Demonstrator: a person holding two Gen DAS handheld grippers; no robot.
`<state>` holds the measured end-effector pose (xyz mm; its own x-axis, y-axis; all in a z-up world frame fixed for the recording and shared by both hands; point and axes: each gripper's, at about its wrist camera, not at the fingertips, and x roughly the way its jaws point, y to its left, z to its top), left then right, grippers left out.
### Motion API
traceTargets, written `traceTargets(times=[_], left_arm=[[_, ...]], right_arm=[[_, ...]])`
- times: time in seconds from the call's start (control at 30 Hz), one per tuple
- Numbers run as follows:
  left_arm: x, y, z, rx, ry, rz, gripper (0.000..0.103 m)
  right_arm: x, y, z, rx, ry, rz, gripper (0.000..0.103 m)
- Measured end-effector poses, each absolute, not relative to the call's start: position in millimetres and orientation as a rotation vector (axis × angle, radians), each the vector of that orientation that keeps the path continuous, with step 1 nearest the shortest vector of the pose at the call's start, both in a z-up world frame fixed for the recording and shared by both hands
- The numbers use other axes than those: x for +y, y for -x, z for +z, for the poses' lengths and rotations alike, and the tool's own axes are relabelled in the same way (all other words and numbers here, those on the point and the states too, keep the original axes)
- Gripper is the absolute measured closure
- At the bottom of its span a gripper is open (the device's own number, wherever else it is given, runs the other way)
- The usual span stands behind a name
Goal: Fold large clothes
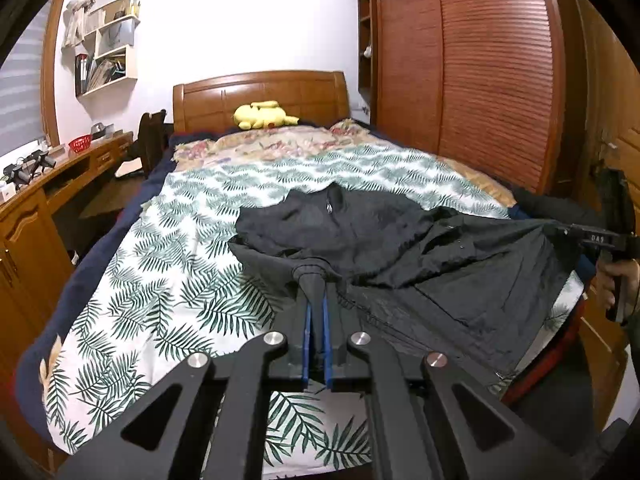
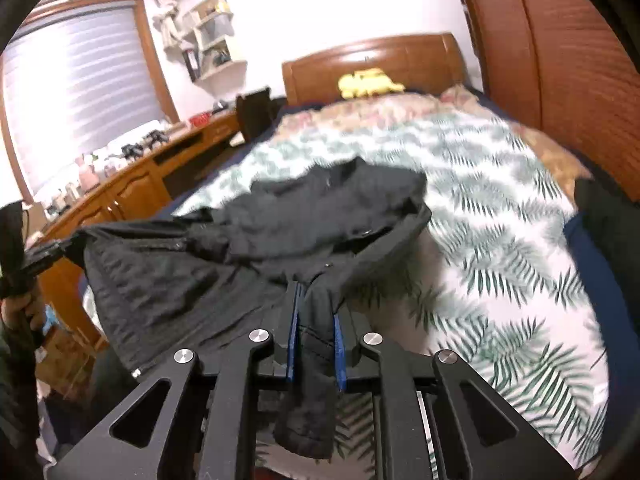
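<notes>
- A black jacket (image 1: 360,236) lies part-spread across the near end of a bed (image 1: 168,280), collar toward the wooden headboard (image 1: 260,96), its lower edge lifted clear of the leaf-print cover.
- The left gripper (image 1: 316,280) is clamped on a bunched piece of the jacket's hem; cloth puckers around the closed tips.
- The right gripper (image 2: 316,312) pinches another part of the same edge, a fold of fabric hanging down between its blue-lined fingers (image 2: 294,332).
- Between the two holds the cloth runs taut and nearly flat, while the upper body of the garment rests crumpled on the bed.
- The fabric looks thin, soft and light, probably a woven shell: it drapes and wrinkles freely and will likely sag wherever it is unsupported.
- Its surface appears smooth enough to slip, so a pinch over a doubled hem or seam seems the safer hold than a single layer.
- Snaps and a front closure show near the middle; these stiffer lines would likely guide a fold.
- A yellow plush toy (image 1: 264,114) sits at the headboard, well apart from the work.
</notes>
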<state>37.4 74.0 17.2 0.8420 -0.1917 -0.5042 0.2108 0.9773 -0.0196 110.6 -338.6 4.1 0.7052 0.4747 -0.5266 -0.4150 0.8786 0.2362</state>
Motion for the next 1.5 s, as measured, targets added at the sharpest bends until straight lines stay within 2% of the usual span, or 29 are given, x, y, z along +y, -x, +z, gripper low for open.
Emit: traceTargets(times=[0.37, 0.63, 0.83, 1.13, 1.5], left_arm=[[69, 26, 55, 0.432, -0.050, -0.236, 0.101], [73, 79, 75, 0.361, -0.028, -0.247, 0.101], [71, 76, 81, 0.350, -0.062, -0.229, 0.101], [68, 13, 62, 0.427, -0.056, -0.229, 0.101], [57, -29, 30, 0.459, -0.061, -0.213, 0.101]], right_arm=[[-358, -64, 67, 0.491, -0.079, 0.502, 0.091], [-386, -12, 93, 0.430, -0.087, 0.494, 0.092], [-383, 13, 105, 0.403, -0.067, 0.521, 0.091], [-379, -38, 66, 0.487, -0.046, 0.450, 0.091], [-371, -88, 20, 0.555, 0.002, 0.381, 0.091]])
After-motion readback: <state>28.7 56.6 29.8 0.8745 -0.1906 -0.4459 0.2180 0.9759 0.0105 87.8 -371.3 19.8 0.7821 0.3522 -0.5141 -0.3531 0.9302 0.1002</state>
